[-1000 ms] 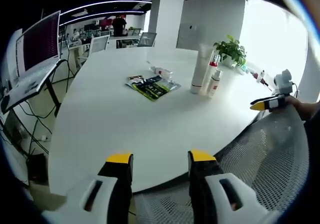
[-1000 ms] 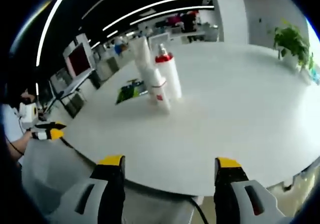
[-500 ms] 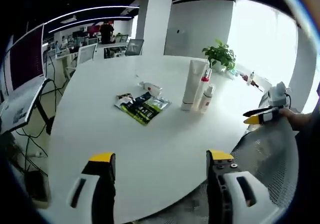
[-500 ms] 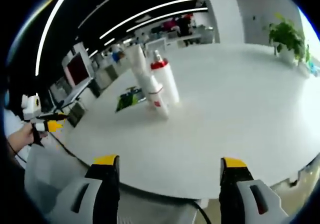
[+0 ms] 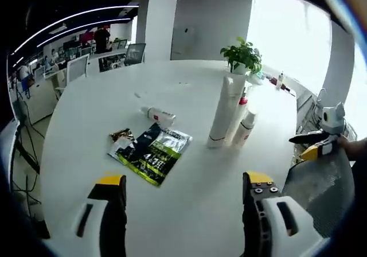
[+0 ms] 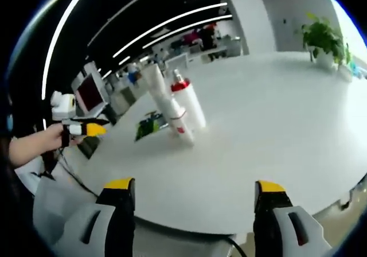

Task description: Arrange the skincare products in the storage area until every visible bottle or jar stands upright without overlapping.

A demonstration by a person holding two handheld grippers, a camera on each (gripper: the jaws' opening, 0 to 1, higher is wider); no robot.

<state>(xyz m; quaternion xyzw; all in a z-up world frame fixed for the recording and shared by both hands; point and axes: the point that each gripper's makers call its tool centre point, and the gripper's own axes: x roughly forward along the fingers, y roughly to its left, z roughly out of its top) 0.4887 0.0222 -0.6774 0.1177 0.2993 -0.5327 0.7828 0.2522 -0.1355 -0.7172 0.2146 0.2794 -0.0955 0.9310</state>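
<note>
Left gripper view: my left gripper (image 5: pixel 182 194) hovers over the round white desk (image 5: pixel 86 119), jaws spread wide, holding nothing. Three products stand upright, close together: a tall white tube (image 5: pixel 222 111), a red-capped white bottle (image 5: pixel 241 109) and a short white bottle with red print (image 5: pixel 243 129). One small white bottle (image 5: pixel 160 116) lies on its side beside a flat green-and-black sachet (image 5: pixel 150 152). I judge that bottle is left to stand up. In the right gripper view, my right gripper (image 6: pixel 194 197) is likewise released and empty.
</note>
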